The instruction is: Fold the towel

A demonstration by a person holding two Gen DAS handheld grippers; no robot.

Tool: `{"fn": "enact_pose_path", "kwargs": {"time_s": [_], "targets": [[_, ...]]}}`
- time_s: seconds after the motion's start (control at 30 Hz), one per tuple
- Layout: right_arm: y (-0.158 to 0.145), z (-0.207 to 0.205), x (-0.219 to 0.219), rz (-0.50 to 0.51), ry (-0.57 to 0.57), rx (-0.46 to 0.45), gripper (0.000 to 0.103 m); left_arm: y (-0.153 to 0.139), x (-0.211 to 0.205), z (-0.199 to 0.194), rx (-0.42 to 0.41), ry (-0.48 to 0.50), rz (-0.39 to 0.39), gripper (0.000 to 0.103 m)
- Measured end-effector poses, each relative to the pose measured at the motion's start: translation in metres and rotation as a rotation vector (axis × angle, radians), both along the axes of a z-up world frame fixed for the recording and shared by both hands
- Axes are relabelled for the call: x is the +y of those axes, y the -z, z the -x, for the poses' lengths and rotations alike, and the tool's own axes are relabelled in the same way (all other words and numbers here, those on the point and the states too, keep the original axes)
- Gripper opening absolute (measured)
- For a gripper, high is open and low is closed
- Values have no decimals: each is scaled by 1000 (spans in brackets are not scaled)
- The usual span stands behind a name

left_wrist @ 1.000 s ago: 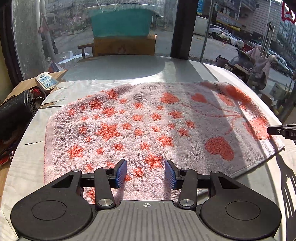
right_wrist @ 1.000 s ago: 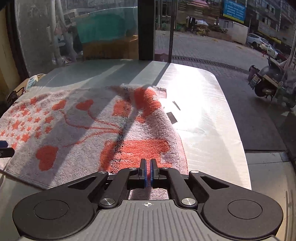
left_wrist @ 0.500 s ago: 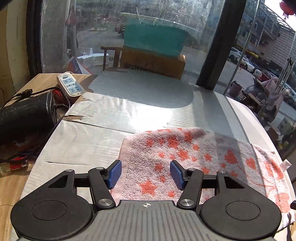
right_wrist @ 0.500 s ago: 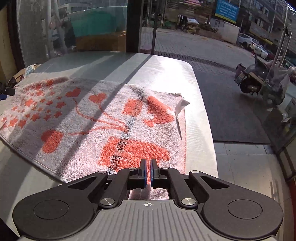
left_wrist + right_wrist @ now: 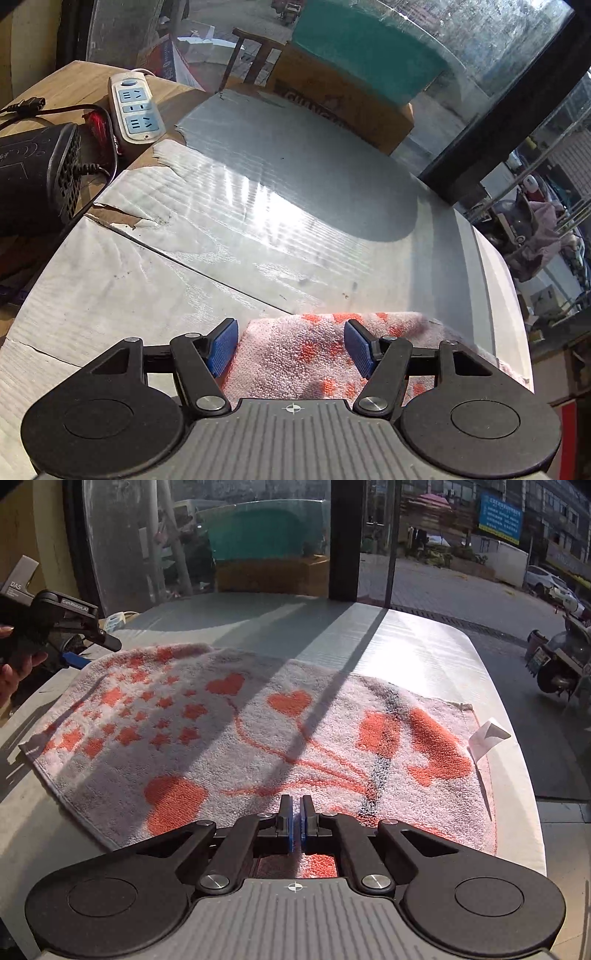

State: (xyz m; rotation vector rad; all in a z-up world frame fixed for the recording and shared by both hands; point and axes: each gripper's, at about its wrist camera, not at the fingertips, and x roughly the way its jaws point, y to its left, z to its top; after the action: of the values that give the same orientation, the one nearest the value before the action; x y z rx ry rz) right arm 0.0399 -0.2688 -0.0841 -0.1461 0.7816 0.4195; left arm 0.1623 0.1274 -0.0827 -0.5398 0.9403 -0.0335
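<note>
A pink towel with orange stars and hearts lies spread flat on the grey table. My right gripper is shut over the towel's near edge, right of its middle, and I see nothing between its pads. In the left wrist view only one corner of the towel shows. It lies below and between the blue pads of my left gripper, which is open and not touching it. From the right wrist view, the left gripper hovers in a hand at the towel's far left corner.
On the wooden surface to the left are a white power strip, a black device and cables. A cardboard box stands behind the window glass. A white tag sticks out at the towel's right edge, close to the table's rim.
The left gripper swung from over the towel's middle to its far left corner, rolled, and its jaws widened. The right gripper shifted slightly and stayed shut. The towel's far right corner now lies flat.
</note>
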Motion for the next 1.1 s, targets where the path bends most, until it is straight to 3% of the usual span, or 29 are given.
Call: {"fn": "enact_pose_path", "kwargs": {"time_s": [0.03,0.07,0.17,0.23,0.3,0.37,0.47,0.57,0.73,0.8,0.87,0.97,1.1], "targets": [[0,0,0,-3,1,0,4,0,-2,-1,-3,0,-1,44],[0,0,0,-5,1,0,4,-2,-5,-1,-8,6,-5,14],[1,2,2,6,-2,-11,4,-17,-25,11,-82,70,-43,16],[2,3,4,16,-6,-19,4,-34,-57,30,-174,203,-119,16],[2,4,5,17,-4,-21,4,-43,-91,53,-241,386,-118,12],[2,4,5,14,-1,-22,4,-43,-126,77,-274,594,-105,12],[3,3,6,15,0,-23,4,-31,-166,102,-283,755,-229,12],[3,3,7,20,-1,-25,4,-17,-176,101,-246,741,-331,12],[4,3,7,24,-9,-31,4,-14,-151,87,-215,631,-306,13],[4,3,6,22,-11,-31,4,-21,-146,86,-255,612,-294,19],[4,3,6,21,-11,-32,4,-24,-154,87,-300,632,-312,47],[4,5,6,19,-8,-36,4,-18,-181,89,-356,685,-410,50],[5,6,6,19,-8,-43,4,0,-207,82,-345,733,-468,49]]}}
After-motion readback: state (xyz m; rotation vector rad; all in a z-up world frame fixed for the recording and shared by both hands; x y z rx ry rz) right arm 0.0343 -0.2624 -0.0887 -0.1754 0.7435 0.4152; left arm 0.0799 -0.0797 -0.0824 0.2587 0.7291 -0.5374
